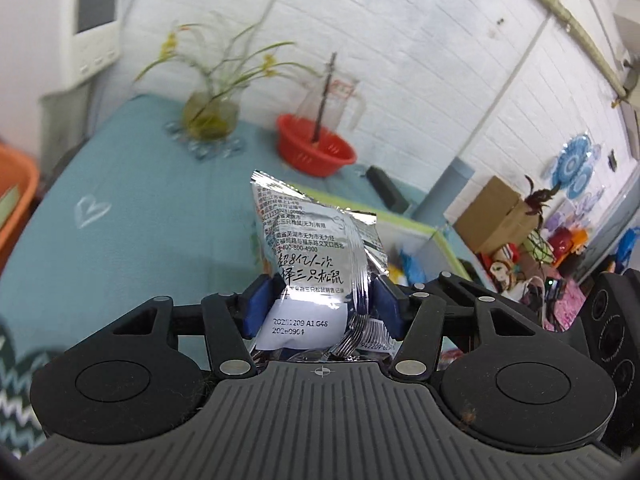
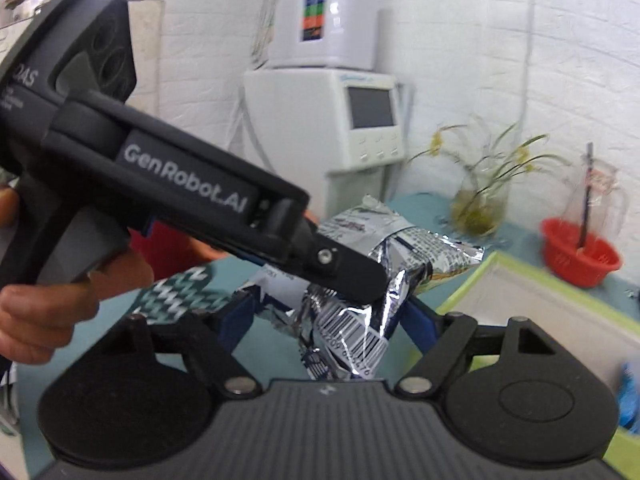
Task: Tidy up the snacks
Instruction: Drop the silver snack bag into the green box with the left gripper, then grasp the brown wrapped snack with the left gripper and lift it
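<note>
Two hand-held grippers each carried a silver foil snack packet above a teal-covered worktop (image 1: 132,216).

In the left wrist view, the left gripper (image 1: 318,306) had its blue pads (image 1: 256,306) pressed against the lower sides of a silver snack packet (image 1: 316,256), which stood upright between the jaws with its printed back facing the camera. Ahead lay a white storage box with a green rim (image 1: 434,232), partly behind the packet, and beyond it a red basket (image 1: 316,146).

In the right wrist view, the right gripper (image 2: 320,320) held a second foil packet (image 2: 356,332), barcode side up, with jaws partly closed on its crumpled sides. The left gripper's black body crossed the view, held by a person's hand (image 2: 44,308), its tip overlapping the foil.

To do this step well, it seemed best to keep both grips gentle so the foil was not crushed, carry each packet over the green-rimmed box, lower it well inside, and only then release.

The box's contents were mostly hidden; only coloured scraps showed. Whether the foil further back in the right view belonged to the right gripper's packet or to the left gripper's could not be told. The background was motion-blurred.
</note>
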A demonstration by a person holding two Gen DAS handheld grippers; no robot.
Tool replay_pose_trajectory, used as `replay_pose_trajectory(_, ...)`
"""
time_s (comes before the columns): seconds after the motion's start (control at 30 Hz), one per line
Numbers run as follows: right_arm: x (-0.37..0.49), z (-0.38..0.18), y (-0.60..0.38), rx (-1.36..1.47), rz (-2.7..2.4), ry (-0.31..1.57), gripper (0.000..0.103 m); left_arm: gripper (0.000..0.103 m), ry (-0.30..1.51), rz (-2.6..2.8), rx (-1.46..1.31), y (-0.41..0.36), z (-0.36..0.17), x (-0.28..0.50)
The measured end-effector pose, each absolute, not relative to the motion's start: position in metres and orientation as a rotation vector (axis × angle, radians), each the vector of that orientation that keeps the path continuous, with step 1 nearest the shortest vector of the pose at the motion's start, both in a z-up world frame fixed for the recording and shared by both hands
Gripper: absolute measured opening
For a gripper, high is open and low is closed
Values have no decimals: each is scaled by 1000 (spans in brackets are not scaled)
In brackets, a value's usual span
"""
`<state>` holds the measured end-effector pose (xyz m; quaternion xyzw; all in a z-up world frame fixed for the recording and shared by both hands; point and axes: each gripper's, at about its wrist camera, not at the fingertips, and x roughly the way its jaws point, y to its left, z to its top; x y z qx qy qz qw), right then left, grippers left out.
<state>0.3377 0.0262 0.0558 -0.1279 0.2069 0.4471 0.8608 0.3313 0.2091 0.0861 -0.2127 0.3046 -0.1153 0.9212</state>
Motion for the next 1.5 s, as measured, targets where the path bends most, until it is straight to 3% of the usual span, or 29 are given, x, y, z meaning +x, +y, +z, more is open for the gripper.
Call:
replay_pose_trajectory(0.27,425,67,-8,-218,787,550,80,39,693,-302,-417,169,73,434)
replay_pose_trajectory(0.33,439,58,-7,-226,781,582,81,46,683,-287,-383,168,65,448)
replay_pose_trajectory(0.4,448,50,-4,-243,784,601,81,66,683,-296,-330,165,58,461)
replay_pose_trajectory(0.47,453,46,-5,-254,775,591,85,66,696,-245,-293,165,54,466)
replay_pose_trajectory(0.57,443,47,-15,-276,734,554,93,66,655,-243,-303,171,60,446)
replay_pose_trajectory(0.67,422,50,-35,-287,708,495,93,75,575,-263,-333,178,71,407)
replay_pose_trajectory(0.83,373,45,-73,-185,692,487,94,76,545,-242,-357,182,75,344)
replay_pose_trajectory(1.2,244,4,-86,-15,783,590,94,80,654,-144,-595,194,-3,221)
replay_pose_trajectory(1.5,222,-8,-58,-41,829,612,94,79,714,-144,-621,192,-21,209)
